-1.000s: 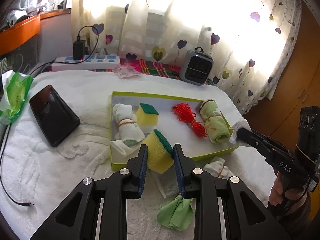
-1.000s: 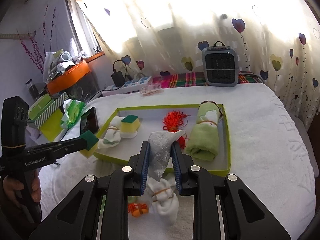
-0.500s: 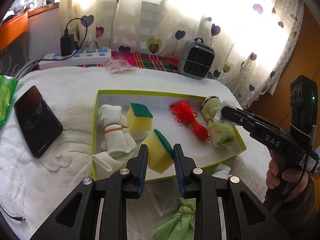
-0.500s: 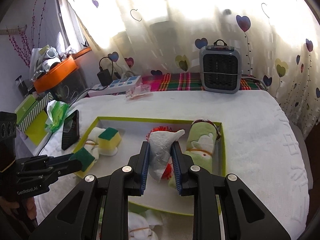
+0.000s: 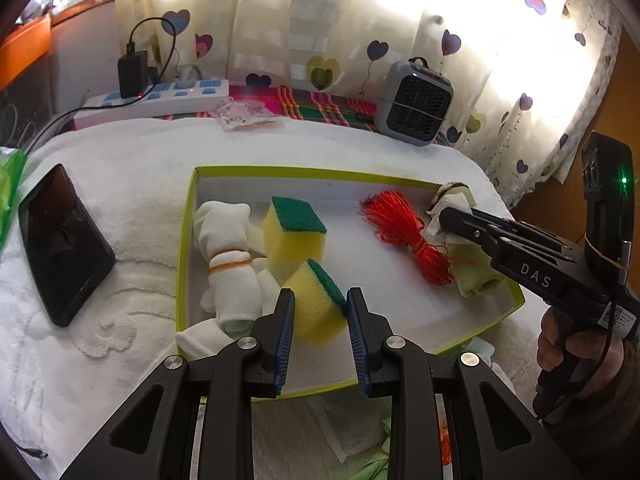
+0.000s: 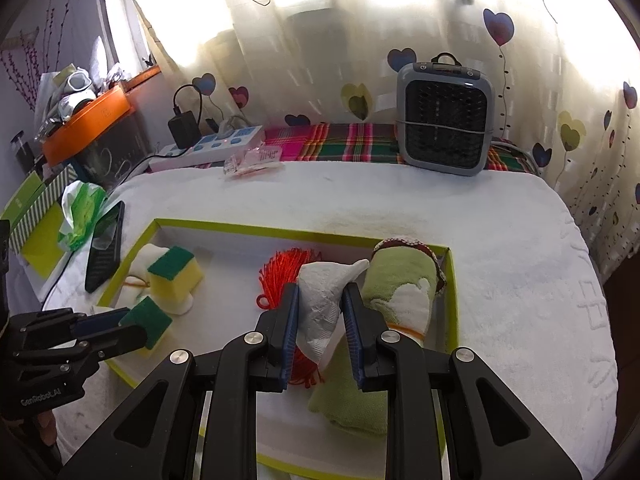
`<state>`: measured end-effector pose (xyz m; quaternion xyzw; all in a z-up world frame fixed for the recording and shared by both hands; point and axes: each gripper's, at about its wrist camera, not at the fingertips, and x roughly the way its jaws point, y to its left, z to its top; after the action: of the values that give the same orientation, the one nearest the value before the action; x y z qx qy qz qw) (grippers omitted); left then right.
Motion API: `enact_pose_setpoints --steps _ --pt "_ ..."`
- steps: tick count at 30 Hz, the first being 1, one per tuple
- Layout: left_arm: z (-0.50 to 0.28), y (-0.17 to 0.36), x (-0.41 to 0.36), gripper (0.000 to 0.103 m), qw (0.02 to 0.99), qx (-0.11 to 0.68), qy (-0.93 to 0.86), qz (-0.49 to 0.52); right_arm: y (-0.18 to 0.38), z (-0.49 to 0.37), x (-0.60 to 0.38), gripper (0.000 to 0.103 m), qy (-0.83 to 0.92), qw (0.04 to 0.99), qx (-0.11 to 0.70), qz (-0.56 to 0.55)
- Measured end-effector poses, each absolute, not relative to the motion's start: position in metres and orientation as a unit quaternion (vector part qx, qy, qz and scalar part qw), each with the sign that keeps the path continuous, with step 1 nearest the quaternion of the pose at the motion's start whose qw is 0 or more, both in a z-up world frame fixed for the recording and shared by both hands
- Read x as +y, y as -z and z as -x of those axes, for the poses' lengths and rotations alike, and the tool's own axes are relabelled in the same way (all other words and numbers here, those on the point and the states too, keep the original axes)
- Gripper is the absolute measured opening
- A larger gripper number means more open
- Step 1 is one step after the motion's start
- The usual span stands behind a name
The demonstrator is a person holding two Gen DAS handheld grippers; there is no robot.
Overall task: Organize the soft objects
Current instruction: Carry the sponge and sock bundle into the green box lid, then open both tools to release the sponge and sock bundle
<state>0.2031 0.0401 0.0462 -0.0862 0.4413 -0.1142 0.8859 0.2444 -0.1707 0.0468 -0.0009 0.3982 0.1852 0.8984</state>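
Observation:
A shallow green-rimmed box (image 5: 185,240) (image 6: 451,280) lies on a white towel. My left gripper (image 5: 318,312) is shut on a yellow sponge with a green pad (image 5: 316,304) (image 6: 148,320), held over the box's near left part. My right gripper (image 6: 320,312) (image 5: 444,220) is shut on a crumpled white tissue (image 6: 324,300) above the box's right side. Inside the box lie a second sponge (image 5: 294,232), a white rolled cloth with an orange band (image 5: 226,256), a red string bundle (image 5: 404,236) and a green rolled towel (image 6: 400,304).
A black phone (image 5: 60,240) lies left of the box. A grey heater (image 6: 444,116), a power strip (image 5: 160,96) and a small pink packet (image 5: 240,114) stand at the back. Green cloth (image 5: 380,464) and other soft pieces lie in front of the box.
Both grippers have moved forward over the box and sunk a little, each keeping its load. The tissue now hangs over the string and green towel; the sponge hangs inside the box's near rim.

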Motion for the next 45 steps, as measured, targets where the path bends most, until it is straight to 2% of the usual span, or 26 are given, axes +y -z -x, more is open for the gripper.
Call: enact_pose_setpoints --steps 13,24,31,35,45 --pt "-0.216 -0.044 0.039 0.026 0.889 0.435 0.109 0.091 -0.034 -0.255 -0.161 0.023 -0.173 0.899 0.402 0.028" --pt "-0.216 -0.042 0.036 0.033 0.887 0.440 0.108 0.086 -0.033 -0.255 -0.157 0.026 -0.163 0.900 0.402 0.042" --pt "-0.216 -0.043 0.035 0.034 0.888 0.442 0.102 0.079 -0.034 -0.253 -0.155 0.040 -0.169 0.900 0.399 0.037" --pt "-0.215 -0.043 0.035 0.039 0.888 0.442 0.101 0.078 -0.035 -0.251 -0.155 0.047 -0.169 0.902 0.395 0.030" --pt "-0.209 -0.048 0.036 0.046 0.891 0.437 0.095 0.073 -0.041 -0.243 -0.159 0.051 -0.170 0.909 0.381 0.018"
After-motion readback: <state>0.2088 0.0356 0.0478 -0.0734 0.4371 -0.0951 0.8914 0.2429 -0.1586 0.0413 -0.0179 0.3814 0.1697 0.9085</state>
